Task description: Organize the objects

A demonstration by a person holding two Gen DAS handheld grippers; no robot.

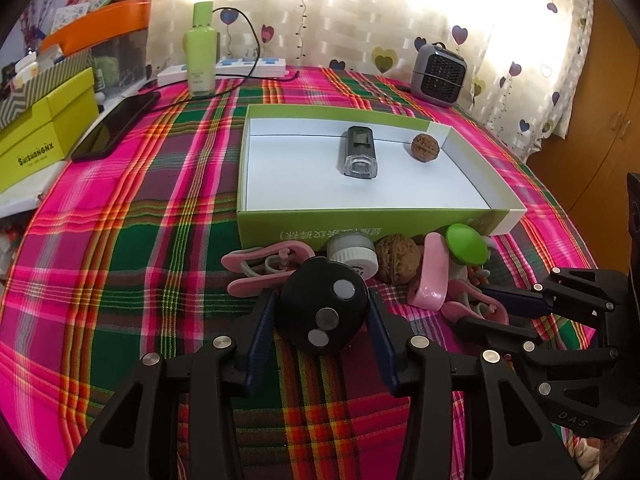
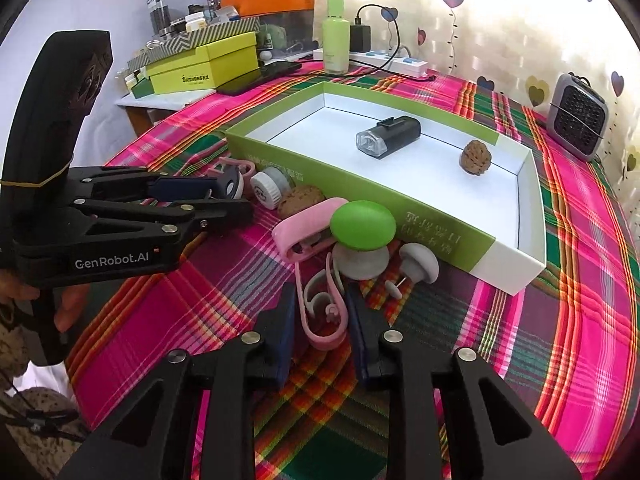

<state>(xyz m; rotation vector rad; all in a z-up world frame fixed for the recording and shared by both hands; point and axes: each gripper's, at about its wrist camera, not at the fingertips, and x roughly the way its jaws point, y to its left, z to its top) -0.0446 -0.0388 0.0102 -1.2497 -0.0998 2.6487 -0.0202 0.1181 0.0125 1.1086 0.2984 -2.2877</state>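
Note:
A green-and-white open box (image 1: 360, 222) (image 2: 400, 204) lies on the plaid cloth and holds a black bike light (image 1: 359, 153) (image 2: 390, 136) and a walnut (image 1: 425, 147) (image 2: 475, 157). My left gripper (image 1: 322, 312) (image 2: 228, 194) is shut on a black round disc (image 1: 322, 310) with three silver spots. My right gripper (image 2: 322, 316) (image 1: 476, 308) is shut on a pink clip (image 2: 320, 312). In front of the box lie a second walnut (image 1: 398, 258) (image 2: 300, 198), a white round cap (image 1: 352, 254) (image 2: 268, 188), a green mushroom knob (image 1: 466, 246) (image 2: 362, 224), a pink case (image 1: 432, 276) (image 2: 304, 228) and another pink clip (image 1: 264, 268).
A green bottle (image 1: 202, 50) (image 2: 335, 36), a power strip (image 1: 240, 68), a black phone (image 1: 116, 126) and a yellow box (image 1: 44, 136) (image 2: 200, 64) stand at the back left. A small grey heater (image 1: 439, 70) (image 2: 576, 116) stands at the back right. A grey suction hook (image 2: 418, 266) lies by the box.

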